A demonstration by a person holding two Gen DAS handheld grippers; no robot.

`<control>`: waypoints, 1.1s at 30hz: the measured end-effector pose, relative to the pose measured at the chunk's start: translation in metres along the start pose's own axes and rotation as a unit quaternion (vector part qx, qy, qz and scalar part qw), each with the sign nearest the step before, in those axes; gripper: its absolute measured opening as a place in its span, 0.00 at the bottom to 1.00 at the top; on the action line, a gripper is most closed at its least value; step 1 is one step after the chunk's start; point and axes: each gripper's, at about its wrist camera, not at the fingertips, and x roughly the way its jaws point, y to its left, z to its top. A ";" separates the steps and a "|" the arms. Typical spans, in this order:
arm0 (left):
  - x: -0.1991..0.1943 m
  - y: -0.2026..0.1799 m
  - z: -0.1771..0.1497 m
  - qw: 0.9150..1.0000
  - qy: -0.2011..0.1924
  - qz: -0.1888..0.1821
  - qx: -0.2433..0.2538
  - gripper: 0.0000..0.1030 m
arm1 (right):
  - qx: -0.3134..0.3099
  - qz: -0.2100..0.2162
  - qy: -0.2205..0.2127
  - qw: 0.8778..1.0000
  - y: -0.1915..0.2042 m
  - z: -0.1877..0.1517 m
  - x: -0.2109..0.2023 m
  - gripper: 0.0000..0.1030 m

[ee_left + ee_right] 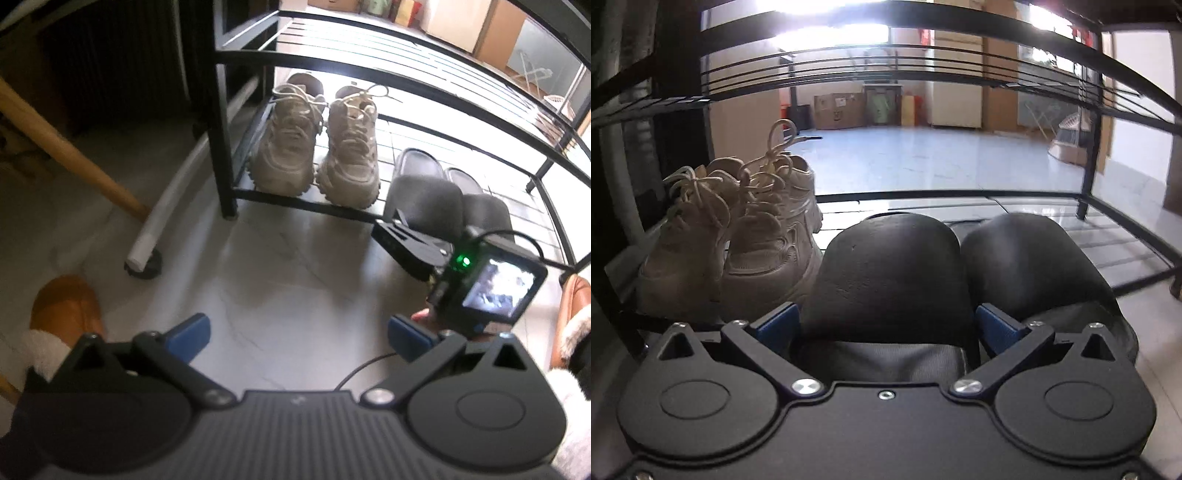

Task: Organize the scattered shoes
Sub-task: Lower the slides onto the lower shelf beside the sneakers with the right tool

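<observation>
A pair of black slippers (890, 273) lies on the bottom shelf of a black metal shoe rack (923, 194), toes toward me and over the front edge. My right gripper (888, 325) is open at full width, and its blue pads (779, 321) straddle the left slipper's toe, close against its sides. The second black slipper (1027, 266) lies just to its right. A pair of beige laced sneakers (317, 147) stands at the shelf's left end. My left gripper (299, 336) hangs open over the floor in front of the rack, holding nothing. In the left wrist view the right gripper (402, 240) sits at the black slippers (424, 195).
The rack's upper shelf (369, 66) hangs low over the shoes. Brown fur-lined slippers on a person's feet (62, 306) (569, 310) flank my left gripper. A wooden leg (66, 147) and a white tube (166, 206) slant across the floor on the left. The shelf (1108, 236) continues right of the black slippers.
</observation>
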 end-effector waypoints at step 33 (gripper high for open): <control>0.004 -0.002 -0.004 1.000 0.010 0.017 0.014 0.99 | -0.080 0.050 -0.023 0.995 -0.077 0.039 0.009 1.00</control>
